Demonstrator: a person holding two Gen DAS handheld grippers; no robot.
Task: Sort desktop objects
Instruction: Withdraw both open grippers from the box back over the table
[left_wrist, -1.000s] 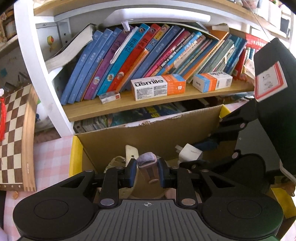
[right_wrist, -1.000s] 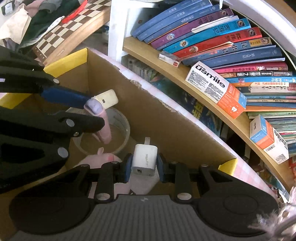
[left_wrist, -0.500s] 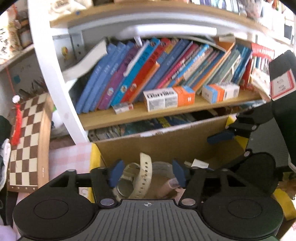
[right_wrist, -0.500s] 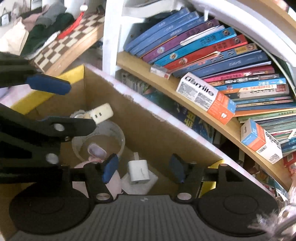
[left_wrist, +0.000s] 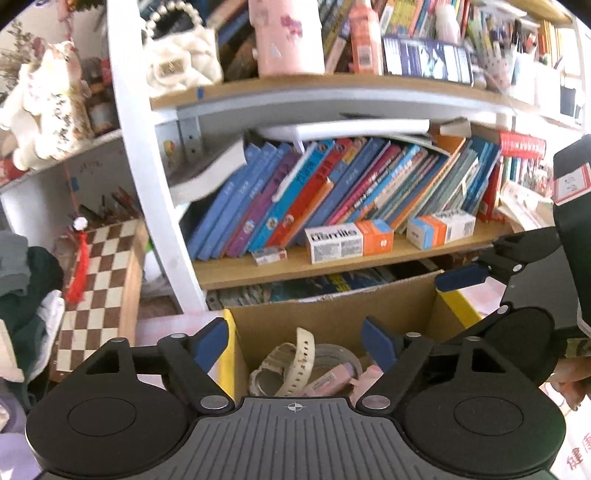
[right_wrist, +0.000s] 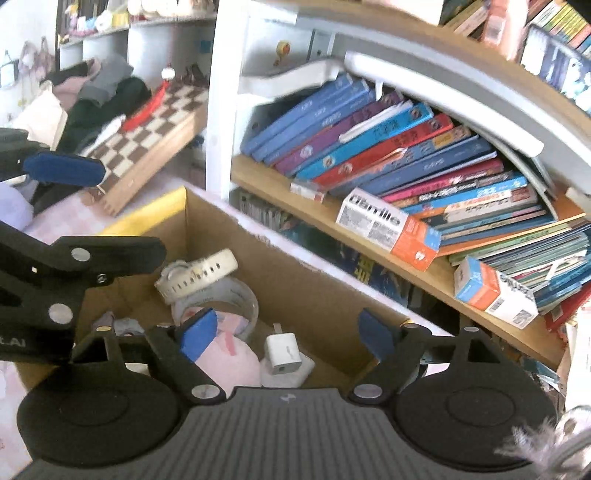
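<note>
An open cardboard box (left_wrist: 332, 314) (right_wrist: 314, 295) stands before the bookshelf. In it lie a cream watch (left_wrist: 295, 360) (right_wrist: 195, 278), a clear tape roll (right_wrist: 236, 295), a pink tube (left_wrist: 328, 380), a pink soft item (right_wrist: 229, 358) and a white charger plug (right_wrist: 282, 354). My left gripper (left_wrist: 295, 341) is open and empty above the box. My right gripper (right_wrist: 286, 332) is open and empty above the charger plug. Each gripper shows in the other's view, the right one (left_wrist: 517, 314) and the left one (right_wrist: 55, 258).
A bookshelf (left_wrist: 332, 258) with leaning books and a white-orange usmile box (left_wrist: 347, 240) (right_wrist: 388, 229) stands behind the cardboard box. A chessboard (left_wrist: 99, 288) (right_wrist: 147, 125) leans at the left beside piled clothes (right_wrist: 92, 92). The tabletop has a pink checked cloth (right_wrist: 55, 221).
Both grippers opened: the left let go of the pink tube, the right let go of the white charger plug. Both then rose and drew back from the box.
</note>
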